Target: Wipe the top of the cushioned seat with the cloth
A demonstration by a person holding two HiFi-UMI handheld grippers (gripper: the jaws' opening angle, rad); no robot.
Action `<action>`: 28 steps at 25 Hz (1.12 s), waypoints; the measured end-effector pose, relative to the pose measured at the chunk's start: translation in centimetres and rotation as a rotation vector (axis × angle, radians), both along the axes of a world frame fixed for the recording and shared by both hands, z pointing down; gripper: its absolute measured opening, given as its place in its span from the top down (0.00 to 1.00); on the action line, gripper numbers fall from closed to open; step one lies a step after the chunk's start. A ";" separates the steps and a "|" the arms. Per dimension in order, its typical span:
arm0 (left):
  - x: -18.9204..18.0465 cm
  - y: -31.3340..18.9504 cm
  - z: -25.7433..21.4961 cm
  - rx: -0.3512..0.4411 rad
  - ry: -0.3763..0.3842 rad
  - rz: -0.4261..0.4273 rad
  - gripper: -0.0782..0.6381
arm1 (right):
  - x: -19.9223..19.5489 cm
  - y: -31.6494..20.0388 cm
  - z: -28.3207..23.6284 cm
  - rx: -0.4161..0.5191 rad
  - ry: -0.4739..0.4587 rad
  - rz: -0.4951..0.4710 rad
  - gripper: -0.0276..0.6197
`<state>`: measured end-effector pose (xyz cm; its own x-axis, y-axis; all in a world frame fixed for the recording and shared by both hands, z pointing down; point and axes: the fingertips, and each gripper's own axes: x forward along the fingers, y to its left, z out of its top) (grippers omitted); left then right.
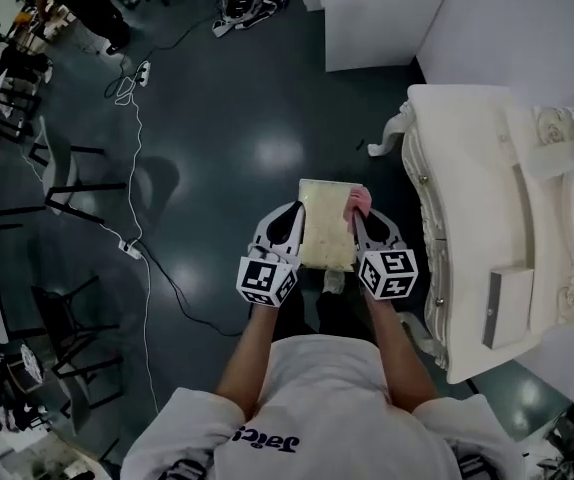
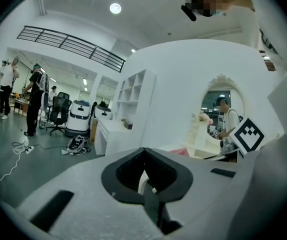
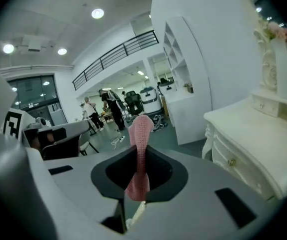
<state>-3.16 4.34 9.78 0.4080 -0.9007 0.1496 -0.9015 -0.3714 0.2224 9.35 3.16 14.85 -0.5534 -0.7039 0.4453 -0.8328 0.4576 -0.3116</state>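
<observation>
Right gripper view showed the right gripper (image 3: 137, 186) clenched on a pink knitted cloth (image 3: 139, 139), a narrow fold of which stood up out of the jaws. In the head view that same right gripper (image 1: 361, 222) hung at the right edge of the cream rectangular cushioned seat (image 1: 324, 224), with the cloth (image 1: 359, 202) bunched just over that edge, touching or nearly touching the padding. I could not tell which.

The left gripper (image 2: 144, 180) had its jaws drawn together on nothing I could make out. In the head view the left gripper (image 1: 289, 226) sat at the seat's opposite, left edge, so the cushion lay between the two tools.

The seat's long axis ran straight away from the person. From the cloth, the unwiped top lay to the left, so the stroke probably called for the right hand to carry the cloth inward across the short width.

An ornate white dressing table (image 1: 467, 218) stood just beside the seat on the right, above a dark glossy floor (image 1: 227, 148).
</observation>
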 end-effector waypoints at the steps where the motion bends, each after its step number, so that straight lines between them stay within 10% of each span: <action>1: -0.3 -0.7 1.7 -0.023 -0.009 -0.005 0.87 | -0.1 -0.3 1.9 -0.036 0.006 0.002 0.91; 28: -13.8 -8.8 37.6 -0.283 0.047 0.143 0.87 | -19.0 -9.8 46.6 -0.661 0.053 -0.001 0.91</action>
